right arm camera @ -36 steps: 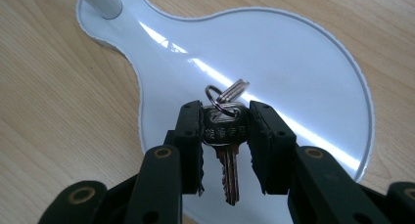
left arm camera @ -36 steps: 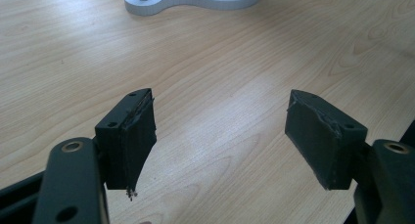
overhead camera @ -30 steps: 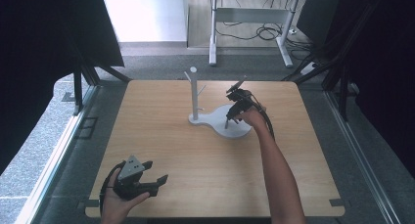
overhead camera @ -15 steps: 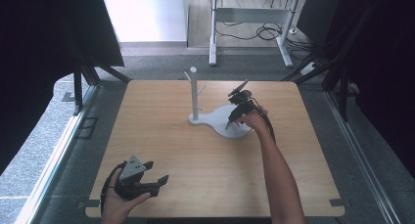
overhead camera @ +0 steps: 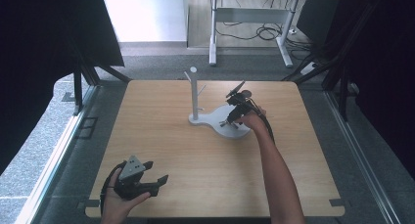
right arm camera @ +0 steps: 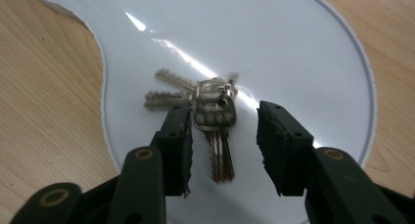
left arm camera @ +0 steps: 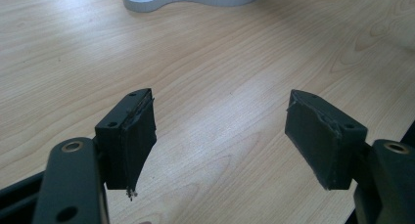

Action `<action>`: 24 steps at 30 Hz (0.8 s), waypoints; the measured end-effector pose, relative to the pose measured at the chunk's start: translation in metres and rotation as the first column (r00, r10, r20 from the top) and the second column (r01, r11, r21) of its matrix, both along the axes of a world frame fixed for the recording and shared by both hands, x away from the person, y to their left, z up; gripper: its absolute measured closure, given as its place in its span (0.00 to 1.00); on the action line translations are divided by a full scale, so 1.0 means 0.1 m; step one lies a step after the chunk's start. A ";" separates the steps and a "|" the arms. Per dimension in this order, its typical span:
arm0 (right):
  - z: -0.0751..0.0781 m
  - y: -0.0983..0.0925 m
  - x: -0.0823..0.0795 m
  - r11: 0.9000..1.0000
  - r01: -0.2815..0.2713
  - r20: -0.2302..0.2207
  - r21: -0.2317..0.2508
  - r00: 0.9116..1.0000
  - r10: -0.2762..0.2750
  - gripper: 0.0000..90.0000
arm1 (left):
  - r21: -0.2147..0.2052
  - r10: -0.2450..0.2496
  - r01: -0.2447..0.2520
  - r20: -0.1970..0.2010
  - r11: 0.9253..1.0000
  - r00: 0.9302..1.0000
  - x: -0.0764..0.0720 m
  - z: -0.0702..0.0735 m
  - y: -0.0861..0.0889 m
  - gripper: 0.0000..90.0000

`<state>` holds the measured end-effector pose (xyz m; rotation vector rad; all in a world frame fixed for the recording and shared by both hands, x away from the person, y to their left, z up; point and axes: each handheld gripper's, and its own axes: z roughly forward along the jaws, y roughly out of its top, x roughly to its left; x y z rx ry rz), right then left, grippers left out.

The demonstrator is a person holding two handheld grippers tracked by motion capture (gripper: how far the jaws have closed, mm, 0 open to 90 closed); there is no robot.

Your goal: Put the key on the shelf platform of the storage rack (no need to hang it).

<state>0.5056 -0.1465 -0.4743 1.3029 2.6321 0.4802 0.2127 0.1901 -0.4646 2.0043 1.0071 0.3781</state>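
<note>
I have the right gripper (right arm camera: 222, 145) low over the white base (right arm camera: 303, 53) of the stand (overhead camera: 195, 94), and its fingers (right arm camera: 176, 141) are parted with nothing between them yet. The keys (right arm camera: 210, 109) lie flat on that base, right ahead of the fingertips: the ring and the key heads sit just beyond the left finger's tip, two blades fan out to the left, and another points back toward me, running into the gap between the fingers. So the bunch's long axis lines up roughly with my approach, and the cluster sits a little left of the gap's centre; I judge a small shift left and a push forward would bring the heads between the fingers before closing. In the high view the right gripper (overhead camera: 238, 111) is at the far middle of the desk (overhead camera: 161, 136), on the base, while the left gripper (overhead camera: 142, 180) rests at the near left edge, well apart from the keys. Its fingers (left arm camera: 129, 136) stand wide open over bare wood, holding nothing. The right hand is clearly the nearer one.
</note>
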 end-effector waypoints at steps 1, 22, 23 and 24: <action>0.02 -0.01 -0.01 1.000 0.004 0.008 0.001 1.000 -0.004 0.60 | -0.001 0.000 0.000 0.000 1.000 1.000 0.00 0.00 0.00 0.30; 0.41 -0.39 -0.65 0.985 -0.083 0.111 0.151 0.992 0.067 0.55 | 0.013 0.001 -0.001 -0.004 1.000 1.000 0.01 -0.02 -0.03 0.30; 0.42 -0.43 -0.69 0.983 -0.089 0.117 0.160 0.991 0.071 0.55 | 0.013 0.000 0.000 -0.004 1.000 1.000 0.01 -0.02 -0.03 0.30; 0.42 -0.46 -0.74 0.982 -0.089 0.122 0.167 0.990 0.069 0.55 | 0.015 0.001 -0.001 -0.005 1.000 1.000 0.01 -0.02 -0.04 0.30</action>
